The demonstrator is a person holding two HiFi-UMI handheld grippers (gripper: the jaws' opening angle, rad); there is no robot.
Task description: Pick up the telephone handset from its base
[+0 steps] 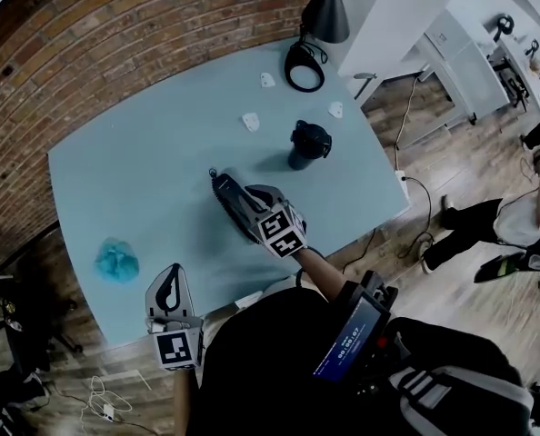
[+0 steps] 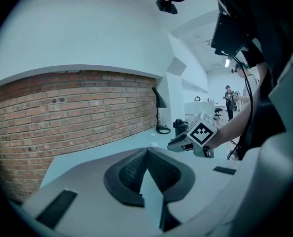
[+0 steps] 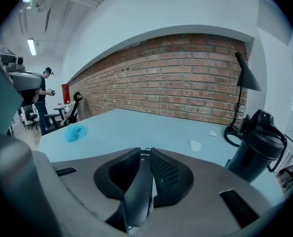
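A slim black telephone handset [image 1: 226, 192] lies low over the middle of the pale blue table [image 1: 134, 171], pointing toward the brick wall. My right gripper [image 1: 252, 209] is around its near end. In the right gripper view the handset [image 3: 139, 186] stands between the pads of the right gripper [image 3: 145, 154], with a pale gap on its right side, so the jaws are slightly open. No phone base is in view. My left gripper [image 1: 169, 282] hovers at the table's near edge. It [image 2: 146, 154] is shut, with nothing between its pads.
A black lidded jug [image 1: 308, 143] stands just beyond the handset. A black lamp [image 1: 325, 12] with a ring base [image 1: 304, 66] is at the far corner. A blue cloth [image 1: 116, 260] lies near the left edge. Small white scraps [image 1: 251, 121] lie mid-table. A person [image 1: 488, 225] is on the floor to the right.
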